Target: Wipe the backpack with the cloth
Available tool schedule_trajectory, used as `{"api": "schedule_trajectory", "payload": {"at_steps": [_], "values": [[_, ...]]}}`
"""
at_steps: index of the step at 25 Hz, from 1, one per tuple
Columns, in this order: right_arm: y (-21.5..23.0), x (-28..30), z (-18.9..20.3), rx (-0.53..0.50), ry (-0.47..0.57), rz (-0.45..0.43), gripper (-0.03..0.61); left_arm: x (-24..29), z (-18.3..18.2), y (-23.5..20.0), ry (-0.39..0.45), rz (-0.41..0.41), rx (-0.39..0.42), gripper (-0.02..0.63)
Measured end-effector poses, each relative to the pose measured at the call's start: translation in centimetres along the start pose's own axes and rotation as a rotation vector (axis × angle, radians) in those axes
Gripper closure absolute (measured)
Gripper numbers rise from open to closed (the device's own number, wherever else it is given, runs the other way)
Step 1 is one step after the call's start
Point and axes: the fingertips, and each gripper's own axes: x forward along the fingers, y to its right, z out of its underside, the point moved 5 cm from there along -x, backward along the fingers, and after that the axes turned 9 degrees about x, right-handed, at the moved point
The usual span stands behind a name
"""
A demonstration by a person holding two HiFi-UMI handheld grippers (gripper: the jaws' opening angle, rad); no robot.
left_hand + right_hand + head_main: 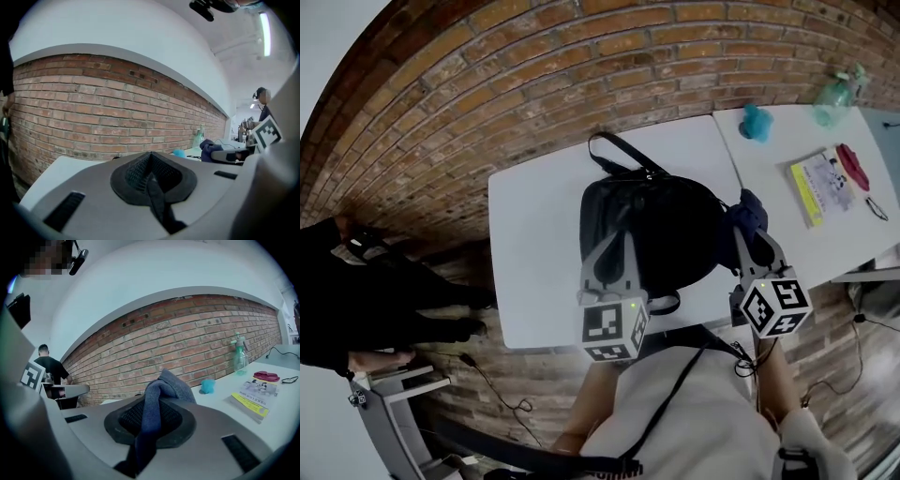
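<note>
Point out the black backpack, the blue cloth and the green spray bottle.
Black fabric backpack (pixel 670 234), head view, main body.
Blue-grey cloth (pixel 169 385), right gripper view, bunched top fold.
Green plastic spray bottle (pixel 240 361), right gripper view, lower body.

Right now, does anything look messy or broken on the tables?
Nothing stands out. The backpack sits on the white table, the cloth is pinched in the right gripper, and the book and spray bottle rest tidily on the next table. No spills.

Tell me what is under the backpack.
The backpack rests on the white table, whose bare top shows to its left and behind it. Anything directly beneath the bag is covered.
</note>
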Motion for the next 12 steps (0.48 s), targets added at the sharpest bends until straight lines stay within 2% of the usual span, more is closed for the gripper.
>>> {"api": "schedule_trajectory", "payload": {"at_steps": [3,7,12], "values": [[0.7,1.1,-0.1,0.005,-0.004,0.031,0.540,1.0,-0.3,-0.2,-0.010,0.044,0.028,0.609],[1.1,4.1,0.2,-0.003,-0.048,0.040,0.540,2.0,-0.3,-1.1,-0.029,0.112,0.016,0.609],[2.4,9.6,2.1,0.001,-0.150,0.038,0.540,2.9,1.0,-1.8,-0.080,0.178,0.015,0.609]]}}
